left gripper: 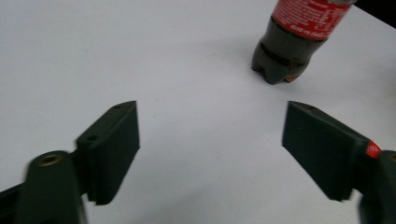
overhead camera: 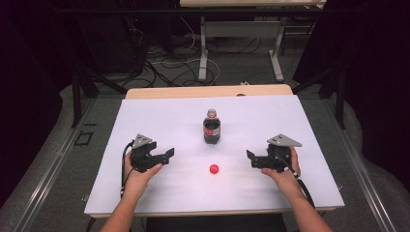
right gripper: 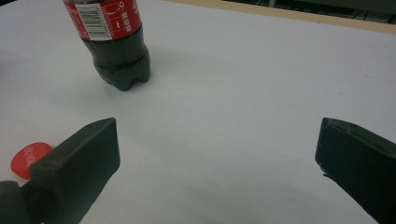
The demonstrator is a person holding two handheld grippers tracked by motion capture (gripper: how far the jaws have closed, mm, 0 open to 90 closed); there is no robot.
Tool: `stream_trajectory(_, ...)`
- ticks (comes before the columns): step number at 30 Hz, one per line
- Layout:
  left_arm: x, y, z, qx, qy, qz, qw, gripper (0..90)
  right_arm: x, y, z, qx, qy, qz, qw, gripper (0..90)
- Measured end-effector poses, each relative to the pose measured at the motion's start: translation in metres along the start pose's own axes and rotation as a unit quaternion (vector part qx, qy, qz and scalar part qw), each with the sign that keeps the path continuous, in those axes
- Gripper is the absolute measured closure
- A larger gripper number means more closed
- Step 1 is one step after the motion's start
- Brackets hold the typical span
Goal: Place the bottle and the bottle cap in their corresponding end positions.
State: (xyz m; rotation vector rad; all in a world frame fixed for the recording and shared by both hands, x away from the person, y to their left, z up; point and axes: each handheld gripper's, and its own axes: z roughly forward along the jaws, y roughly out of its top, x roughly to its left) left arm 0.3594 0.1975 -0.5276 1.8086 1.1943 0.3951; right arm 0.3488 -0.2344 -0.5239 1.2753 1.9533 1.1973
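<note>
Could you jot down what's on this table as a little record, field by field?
Surface: white table top
Bottle: dark cola bottle with red label, upright, cap off
Cap: red cap lying on the table in front of the bottle, apart from it
Left gripper: jaws open, nothing between them
Right gripper: jaws open, nothing between them
Hands: one hand on each gripper, either side of the cap

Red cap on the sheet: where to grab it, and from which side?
Grip the red cap by its rim, probably straight down from above: it lies low on the white sheet, apart from the bottle, with bare sheet around it. It is a small round disc, so opposite edges suit two jaws.
</note>
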Motion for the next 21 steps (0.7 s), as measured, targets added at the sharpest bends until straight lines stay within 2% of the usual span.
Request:
stream_trajectory(5,0.01,-0.005,-0.002,-0.01,0.025,0.005,0.9996,0.3,-0.008,-0.005,0.002,0.001,-0.005,0.004,1.0,0.0)
stream_trajectory(7,0.011,-0.006,-0.002,-0.016,0.028,-0.002,0.9995,0.4,-0.01,-0.006,0.003,0.006,-0.009,0.007,0.9999,0.0)
stream_trajectory(10,0.012,-0.008,0.0,-0.013,0.038,0.006,0.9992,0.4,-0.012,-0.007,0.004,0.004,-0.008,0.01,0.9999,0.0)
stream_trajectory(21,0.019,-0.012,0.0,-0.006,0.047,-0.02,0.9987,0.4,-0.013,-0.009,0.006,0.007,-0.009,0.01,0.9999,0.0)
